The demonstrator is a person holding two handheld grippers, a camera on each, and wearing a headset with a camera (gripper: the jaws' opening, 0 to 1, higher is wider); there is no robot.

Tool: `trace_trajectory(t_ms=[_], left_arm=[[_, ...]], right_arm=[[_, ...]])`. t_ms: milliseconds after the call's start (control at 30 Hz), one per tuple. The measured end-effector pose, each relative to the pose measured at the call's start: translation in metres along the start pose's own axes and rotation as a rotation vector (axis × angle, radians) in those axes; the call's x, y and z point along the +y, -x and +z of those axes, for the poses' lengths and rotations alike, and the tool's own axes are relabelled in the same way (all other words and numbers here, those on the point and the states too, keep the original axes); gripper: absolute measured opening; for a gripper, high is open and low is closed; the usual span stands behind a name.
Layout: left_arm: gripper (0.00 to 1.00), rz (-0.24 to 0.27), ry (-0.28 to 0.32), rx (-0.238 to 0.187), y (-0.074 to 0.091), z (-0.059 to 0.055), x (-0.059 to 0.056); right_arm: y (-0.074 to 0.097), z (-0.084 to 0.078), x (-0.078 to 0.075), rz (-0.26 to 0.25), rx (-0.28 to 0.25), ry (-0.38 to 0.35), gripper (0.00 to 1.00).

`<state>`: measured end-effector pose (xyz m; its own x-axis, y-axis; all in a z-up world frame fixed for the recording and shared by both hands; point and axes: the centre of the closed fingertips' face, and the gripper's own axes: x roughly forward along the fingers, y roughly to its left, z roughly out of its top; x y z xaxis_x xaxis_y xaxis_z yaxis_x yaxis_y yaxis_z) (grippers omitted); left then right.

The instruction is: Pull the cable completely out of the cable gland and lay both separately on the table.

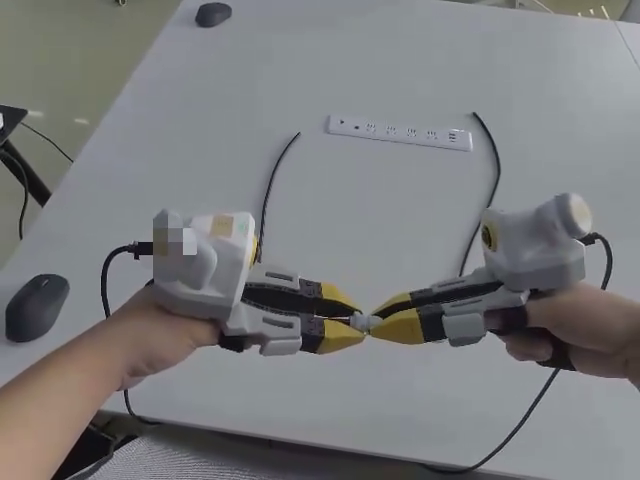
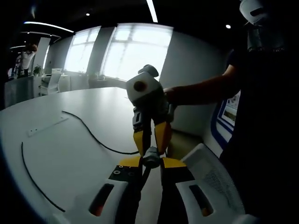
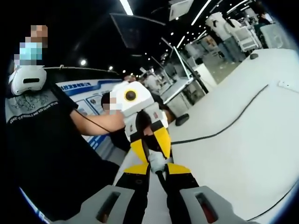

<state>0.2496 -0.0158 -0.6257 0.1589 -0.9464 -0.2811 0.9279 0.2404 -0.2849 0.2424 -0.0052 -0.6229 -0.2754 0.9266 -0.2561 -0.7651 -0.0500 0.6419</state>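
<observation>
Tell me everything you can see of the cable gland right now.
The cable gland is a small pale grey piece, plastic by its look, held in the air above the white table. The left gripper and the right gripper meet tip to tip, jaws shut on it from opposite ends. A thin dark cable runs from it between the jaws. Finer parts are too small to tell.

The left tongs (image 1: 355, 325) and right tongs (image 1: 386, 312) are yellow-black, the cable gland (image 1: 367, 322) grey, the table (image 1: 400, 60) white.

Smooth, matt white table (image 1: 420, 60) — the cable gland (image 1: 368, 323) pale grey plastic, dull-finished.
</observation>
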Motion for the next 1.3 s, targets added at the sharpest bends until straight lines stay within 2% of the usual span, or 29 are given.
trace_trajectory(t_ms=[100,233,533,600,667,767,867,933,1033,1300], left_arm=[[0.15,0.000,0.005,0.001,0.0003,-0.0004,0.0008],[0.15,-0.003,0.024,-0.001,0.0011,-0.0004,0.0009],[0.15,-0.006,0.090,-0.014,0.0029,0.0022,0.0057],[0.15,-0.011,0.115,-0.012,0.0027,0.0021,0.0056],[0.15,-0.011,0.134,-0.015,0.0031,0.0026,0.0053],[0.15,-0.011,0.152,-0.020,0.0031,0.0030,0.0048],[0.15,-0.009,0.169,-0.025,0.0032,0.0040,0.0052],[0.15,-0.015,0.173,-0.018,0.0030,0.0028,0.0034],[0.15,-0.018,0.145,-0.003,0.0013,-0.0010,-0.0009],[0.15,-0.007,0.134,0.000,0.0023,-0.0003,0.0009]], right_arm=[[-0.0002,-0.0007,0.0012,-0.018,0.022,0.082,0.08],[-0.0003,-0.0005,0.0009,-0.074,0.064,0.199,0.08],[-0.0005,0.0011,-0.0002,-0.224,0.184,0.598,0.07],[0.0011,-0.0009,-0.0041,-0.254,0.205,0.636,0.07],[0.0007,-0.0002,-0.0038,-0.284,0.227,0.711,0.07],[0.0006,-0.0009,-0.0041,-0.325,0.257,0.787,0.07],[0.0003,-0.0006,-0.0048,-0.387,0.297,0.887,0.07],[-0.0015,-0.0043,-0.0034,-0.397,0.319,0.911,0.07],[-0.0029,-0.0082,-0.0039,-0.402,0.339,0.924,0.07],[-0.0028,-0.0057,-0.0060,-0.415,0.344,0.922,0.08]])
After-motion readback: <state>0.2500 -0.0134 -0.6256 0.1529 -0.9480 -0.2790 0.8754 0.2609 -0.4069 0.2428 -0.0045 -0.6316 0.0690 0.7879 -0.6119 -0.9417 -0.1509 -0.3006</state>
